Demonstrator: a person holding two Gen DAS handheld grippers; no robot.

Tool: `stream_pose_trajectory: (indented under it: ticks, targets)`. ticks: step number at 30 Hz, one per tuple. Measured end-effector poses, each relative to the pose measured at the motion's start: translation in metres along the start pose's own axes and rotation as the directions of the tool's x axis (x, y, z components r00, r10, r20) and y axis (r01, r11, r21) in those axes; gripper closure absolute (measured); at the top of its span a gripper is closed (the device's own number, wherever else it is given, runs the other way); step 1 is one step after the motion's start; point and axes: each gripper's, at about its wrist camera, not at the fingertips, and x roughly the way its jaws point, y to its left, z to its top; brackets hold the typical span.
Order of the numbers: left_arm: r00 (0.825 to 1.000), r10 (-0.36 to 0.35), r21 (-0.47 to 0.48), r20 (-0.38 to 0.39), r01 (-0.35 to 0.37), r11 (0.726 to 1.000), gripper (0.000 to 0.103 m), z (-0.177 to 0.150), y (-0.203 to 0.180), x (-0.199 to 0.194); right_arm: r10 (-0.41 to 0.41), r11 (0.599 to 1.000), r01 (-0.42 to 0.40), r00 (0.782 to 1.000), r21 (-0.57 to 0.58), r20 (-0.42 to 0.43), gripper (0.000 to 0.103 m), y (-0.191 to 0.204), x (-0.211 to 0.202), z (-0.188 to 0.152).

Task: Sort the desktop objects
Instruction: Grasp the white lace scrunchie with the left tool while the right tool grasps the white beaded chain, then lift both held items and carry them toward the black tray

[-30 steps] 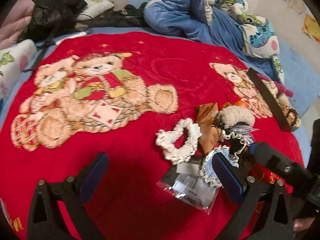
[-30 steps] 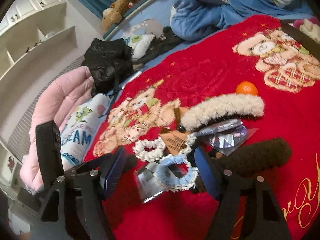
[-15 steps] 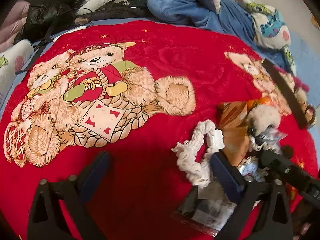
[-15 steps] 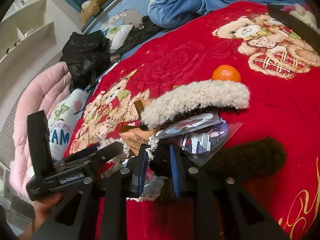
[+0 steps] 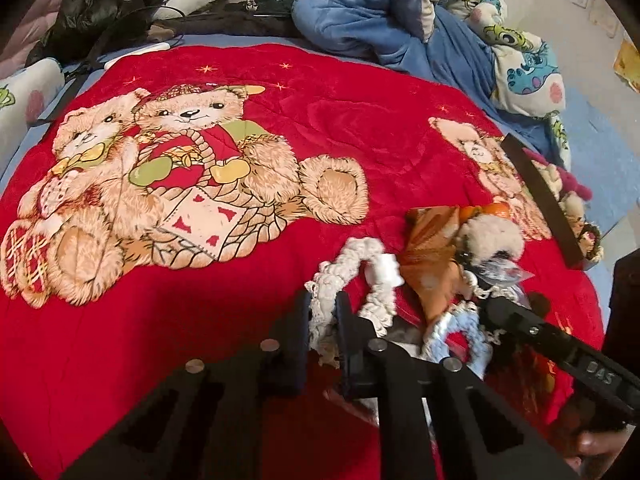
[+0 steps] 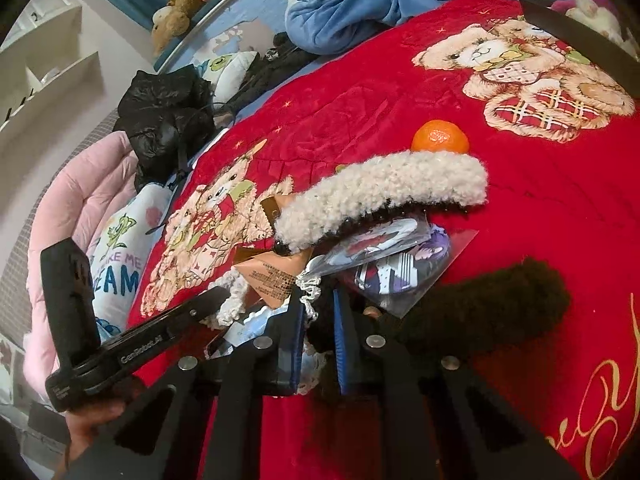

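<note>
Pinching the white scrunchie in my left gripper, I clamp my right gripper on a lacy scrunchie near the red blanket's edge.

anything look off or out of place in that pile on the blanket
Yes: a tangerine sits among hair accessories, behind the fluffy cream clip. The pile is jumbled too: scrunchies, a brown packet and plastic sleeves overlap. Both grippers are shut on separate scrunchies in the tangle, left on the white one, so neighbours may drag along.
</note>
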Motion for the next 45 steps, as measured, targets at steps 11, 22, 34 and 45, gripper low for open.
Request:
stream_pose_trajectory:
  ticks: [11, 22, 34, 45]
  targets:
    - [0.998, -0.002, 0.032, 0.059, 0.0, 0.999, 0.091, -0.008, -0.015, -0.05, -0.016, 1.0, 0.016, 1.0, -0.013, 0.003, 0.091, 0.004, -0.017, -0.001]
    - [0.992, -0.104, 0.086, 0.076, 0.097, 0.992, 0.091, -0.008, -0.054, -0.075, -0.017, 1.0, 0.018, 0.999, -0.011, 0.051, 0.091, 0.008, -0.041, 0.005]
    - [0.984, -0.161, 0.187, 0.071, 0.145, 0.972, 0.091, -0.003, -0.087, -0.091, -0.049, 0.998, 0.04, 0.987, 0.057, 0.155, 0.093, -0.021, -0.094, 0.016]
    - [0.992, -0.088, 0.172, 0.087, 0.072, 0.983, 0.091, -0.014, -0.071, -0.099, 0.019, 0.995, -0.01, 0.995, -0.096, 0.096, 0.091, 0.013, -0.073, 0.003]
